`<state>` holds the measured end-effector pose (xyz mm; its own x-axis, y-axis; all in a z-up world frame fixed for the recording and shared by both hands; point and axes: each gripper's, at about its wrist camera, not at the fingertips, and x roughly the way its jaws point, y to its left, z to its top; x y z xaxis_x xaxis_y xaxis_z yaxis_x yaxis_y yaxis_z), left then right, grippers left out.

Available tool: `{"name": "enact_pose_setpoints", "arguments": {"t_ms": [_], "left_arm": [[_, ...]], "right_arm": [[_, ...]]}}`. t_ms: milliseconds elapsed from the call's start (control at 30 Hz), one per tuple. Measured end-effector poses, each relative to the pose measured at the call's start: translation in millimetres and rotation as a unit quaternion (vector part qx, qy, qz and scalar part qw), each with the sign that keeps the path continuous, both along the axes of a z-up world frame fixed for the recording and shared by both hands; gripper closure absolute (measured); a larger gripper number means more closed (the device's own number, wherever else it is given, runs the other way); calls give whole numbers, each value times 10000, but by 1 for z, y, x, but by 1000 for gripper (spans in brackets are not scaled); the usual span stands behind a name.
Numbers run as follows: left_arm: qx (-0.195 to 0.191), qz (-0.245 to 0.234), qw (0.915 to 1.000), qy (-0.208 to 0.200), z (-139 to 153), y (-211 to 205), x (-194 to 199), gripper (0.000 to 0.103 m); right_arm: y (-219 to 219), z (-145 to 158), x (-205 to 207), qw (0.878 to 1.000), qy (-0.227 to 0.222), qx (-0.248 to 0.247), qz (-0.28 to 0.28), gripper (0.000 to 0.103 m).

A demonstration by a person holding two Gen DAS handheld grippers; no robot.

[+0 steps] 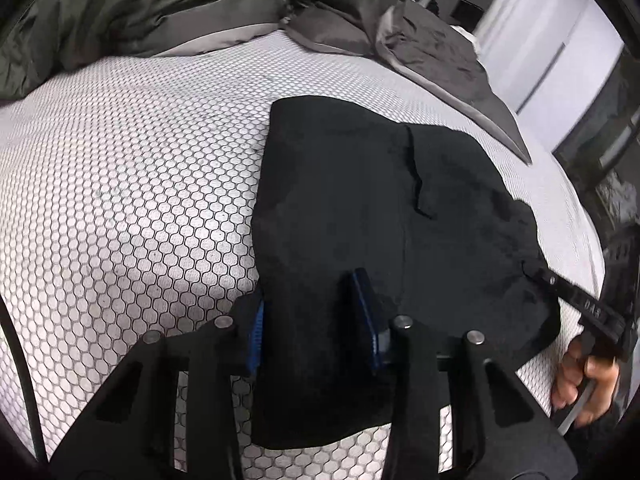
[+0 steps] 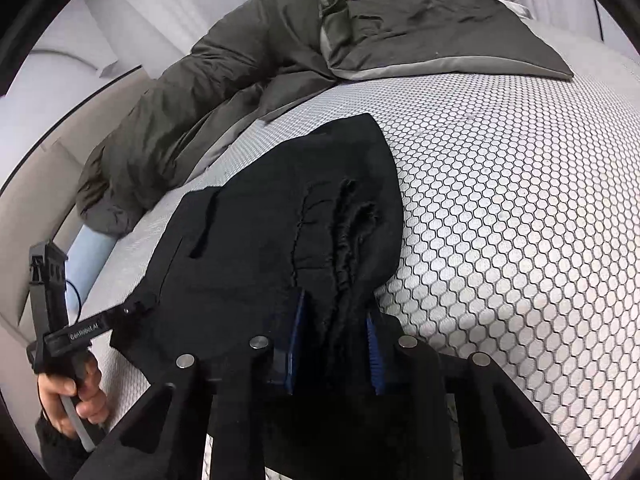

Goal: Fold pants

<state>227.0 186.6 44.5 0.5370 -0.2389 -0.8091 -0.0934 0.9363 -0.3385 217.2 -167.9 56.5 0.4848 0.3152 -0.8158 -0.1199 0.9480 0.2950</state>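
Two grippers are in use. One pair of black pants lies folded on my hexagon-patterned mattress. My left gripper stands part open, its blue pads astride the near left edge of the fabric. My right gripper is narrow, with a bunched fold between its pads; I cannot tell if they press it. One grey duvet and one pillow lie beyond.

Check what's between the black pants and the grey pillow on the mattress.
Nothing: only bare honeycomb-patterned mattress lies between the black pants and the grey pillow. The right wrist view shows it best; the left wrist view agrees.
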Motion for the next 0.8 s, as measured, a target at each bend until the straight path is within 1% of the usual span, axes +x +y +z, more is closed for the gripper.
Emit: {"name": "enact_pose_setpoints", "arguments": {"t_ms": [67, 100, 133, 200, 267, 300, 333, 367, 400, 433, 500, 533, 567, 633, 700, 800], "left_arm": [[125, -7, 9999, -49, 2, -3, -1, 68], [237, -24, 9997, -106, 4, -6, -2, 67], [327, -17, 9993, -154, 5, -7, -5, 64], [476, 16, 9987, -185, 7, -11, -10, 60], [686, -1, 9973, -255, 11, -15, -18, 52], [815, -44, 9961, -338, 15, -19, -22, 50], [921, -122, 9947, -445, 18, -25, -28, 44], [1015, -191, 9932, -538, 21, -30, -34, 33], [1117, -279, 9915, -614, 23, -35, -39, 27], [1211, -348, 9898, -665, 24, -40, -42, 22], [1482, -545, 9849, -715, 23, -48, -50, 22], [1557, -601, 9835, -696, 21, -51, -51, 22], [1622, -700, 9821, -648, 18, -54, -52, 22], [1645, -732, 9818, -603, 16, -54, -55, 21], [1641, -740, 9818, -613, 16, -55, -57, 21], [1670, -733, 9815, -589, 14, -52, -57, 21]], "right_arm": [[7, 1, 4, 9999, 1, -131, 42, 73], [8, 2, 3, 9998, 2, -178, 51, 66], [8, 2, 4, 9998, 26, -208, 57, 50], [5, 4, -4, 9995, 77, -321, 28, 33], [3, 9, -14, 9987, -30, -508, 67, 31], [4, 13, -20, 9978, -110, -647, 103, 30], [8, 17, -26, 9965, -206, -791, 182, 27], [12, 22, -32, 9952, -320, -878, 305, 24], [18, 25, -38, 9936, -418, -951, 449, 18], [25, 25, -43, 9914, -445, -1067, 619, 16], [35, 20, -50, 9845, -365, -1489, 856, 16], [40, 14, -51, 9780, -286, -1832, 956, 16], [41, 8, -53, 9731, -209, -2043, 1046, 16], [31, 6, -56, 9765, -92, -1894, 1028, 16], [21, 12, -61, 9818, -68, -1621, 987, 16], [10, 20, -74, 9815, -196, -1681, 891, 15]]}}
